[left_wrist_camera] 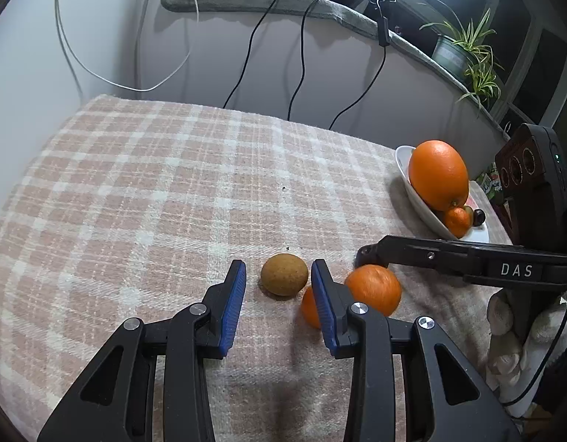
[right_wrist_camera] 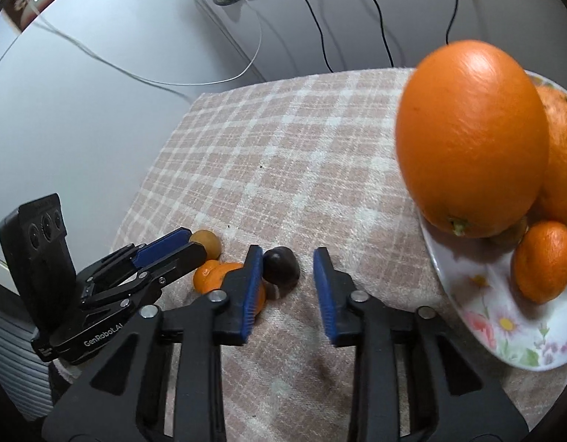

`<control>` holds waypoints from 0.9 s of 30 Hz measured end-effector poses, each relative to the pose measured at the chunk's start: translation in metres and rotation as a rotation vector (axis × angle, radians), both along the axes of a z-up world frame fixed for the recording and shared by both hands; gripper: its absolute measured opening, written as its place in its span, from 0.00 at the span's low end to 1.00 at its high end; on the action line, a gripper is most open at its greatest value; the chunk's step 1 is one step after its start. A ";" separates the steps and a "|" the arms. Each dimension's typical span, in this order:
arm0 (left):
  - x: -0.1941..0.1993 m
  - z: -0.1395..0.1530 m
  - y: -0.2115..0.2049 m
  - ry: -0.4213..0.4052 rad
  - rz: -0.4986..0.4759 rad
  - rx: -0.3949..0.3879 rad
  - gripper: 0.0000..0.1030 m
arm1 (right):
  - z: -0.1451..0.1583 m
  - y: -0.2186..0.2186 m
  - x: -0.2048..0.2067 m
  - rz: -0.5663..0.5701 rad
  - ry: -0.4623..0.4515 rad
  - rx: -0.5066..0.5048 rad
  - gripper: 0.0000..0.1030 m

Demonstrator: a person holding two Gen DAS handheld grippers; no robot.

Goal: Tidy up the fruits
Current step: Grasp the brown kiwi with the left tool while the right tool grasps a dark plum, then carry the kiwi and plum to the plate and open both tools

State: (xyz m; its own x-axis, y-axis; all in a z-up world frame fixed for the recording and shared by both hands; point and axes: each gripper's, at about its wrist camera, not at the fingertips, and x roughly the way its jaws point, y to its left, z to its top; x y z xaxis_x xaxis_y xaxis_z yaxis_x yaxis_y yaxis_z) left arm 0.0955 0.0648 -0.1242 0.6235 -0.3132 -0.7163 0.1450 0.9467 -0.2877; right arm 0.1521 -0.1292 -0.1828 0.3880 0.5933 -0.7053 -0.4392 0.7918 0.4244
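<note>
My left gripper (left_wrist_camera: 278, 270) is open, its blue pads on either side of a small brown round fruit (left_wrist_camera: 284, 274) on the checked cloth. Two small oranges (left_wrist_camera: 373, 289) lie just to its right. My right gripper (right_wrist_camera: 288, 258) is open, with a dark chestnut-like fruit (right_wrist_camera: 280, 264) just beyond its left pad. A white flowered plate (right_wrist_camera: 493, 316) at the right holds a large orange (right_wrist_camera: 471, 140) and smaller oranges (right_wrist_camera: 545, 270). The plate also shows in the left wrist view (left_wrist_camera: 419, 202).
The pink checked cloth (left_wrist_camera: 154, 191) covers the table, with walls behind and at left. Cables (left_wrist_camera: 301, 55) hang down the back wall. A potted plant (left_wrist_camera: 464, 51) stands on a ledge at the far right. The right gripper's arm (left_wrist_camera: 467, 256) reaches in from the right.
</note>
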 end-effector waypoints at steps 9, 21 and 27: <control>0.001 0.000 -0.002 0.000 -0.018 0.002 0.33 | -0.003 0.008 0.002 0.056 0.023 -0.014 0.29; -0.001 0.002 -0.002 -0.010 -0.024 -0.002 0.22 | -0.003 0.014 0.003 0.079 0.019 -0.011 0.22; -0.005 0.005 0.003 -0.018 -0.001 -0.024 0.22 | 0.001 0.007 0.000 0.064 0.009 0.017 0.21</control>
State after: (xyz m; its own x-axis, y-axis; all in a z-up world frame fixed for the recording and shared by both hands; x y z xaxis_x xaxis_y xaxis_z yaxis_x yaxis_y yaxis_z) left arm 0.0908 0.0680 -0.1194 0.6363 -0.3305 -0.6971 0.1510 0.9395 -0.3075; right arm 0.1522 -0.1225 -0.1814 0.3428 0.6287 -0.6980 -0.4845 0.7549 0.4420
